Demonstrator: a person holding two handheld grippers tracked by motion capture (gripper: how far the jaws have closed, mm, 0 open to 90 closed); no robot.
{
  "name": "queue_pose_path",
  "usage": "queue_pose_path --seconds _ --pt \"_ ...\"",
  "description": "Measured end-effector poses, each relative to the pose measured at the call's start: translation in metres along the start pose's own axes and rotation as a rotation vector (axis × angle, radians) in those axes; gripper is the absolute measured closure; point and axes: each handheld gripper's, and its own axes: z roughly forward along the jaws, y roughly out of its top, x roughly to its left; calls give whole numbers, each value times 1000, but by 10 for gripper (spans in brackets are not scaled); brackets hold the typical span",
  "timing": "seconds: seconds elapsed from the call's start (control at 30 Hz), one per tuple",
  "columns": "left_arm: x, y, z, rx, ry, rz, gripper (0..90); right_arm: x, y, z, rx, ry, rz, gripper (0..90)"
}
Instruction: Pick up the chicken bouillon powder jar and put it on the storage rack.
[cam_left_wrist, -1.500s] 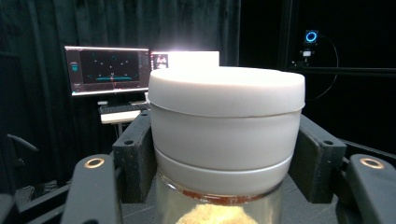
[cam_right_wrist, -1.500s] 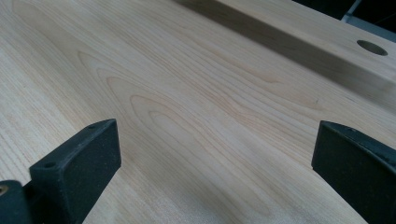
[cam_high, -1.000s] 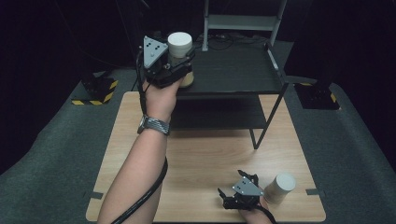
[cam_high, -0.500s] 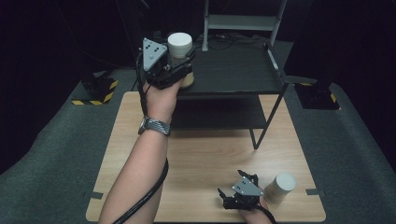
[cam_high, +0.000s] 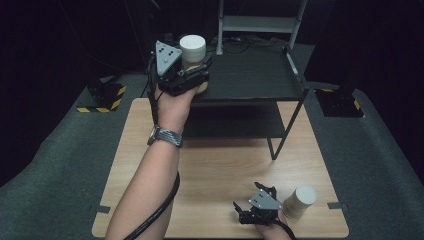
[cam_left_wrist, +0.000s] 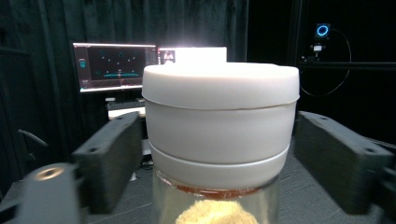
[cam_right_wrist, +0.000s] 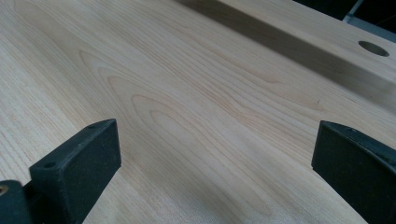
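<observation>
A glass jar with a white lid stands on the top of the black shelf, with pale powder inside it. My left gripper is around it and its jaws have just been opening. In the left gripper view the jar is between the pads with a gap on each side. My right gripper rests low at the table's front edge, open and empty, with bare wood between its jaws. A second white-lidded jar stands just to its right.
The black shelf unit has a lower level and thin legs standing on the wooden table. Grey carpet surrounds the table. Lit monitors are behind the shelf. A thick cable trails from the left gripper along the forearm.
Both hands stay where they were. The left gripper's jaws look slightly wider around the jar than before.
</observation>
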Motion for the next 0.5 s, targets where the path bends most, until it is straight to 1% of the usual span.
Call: queue_pose_path --seconds 0.1,0.13,0.3,0.4,0.5 --pt "-1 1 -2 -1 11 1 3 0 0 0 2 0 0 6" --pt "-1 2 -3 0 16 5 3 0 0 0 3 0 -1 6" --pt "-4 4 -8 1 11 15 3 0 1 0 3 0 -8 6" --pt "-5 6 -12 0 3 10 3 1 0 0 2 -1 -9 6" --pt "-7 6 -16 -2 9 22 3 1 0 0 1 -1 -8 6"
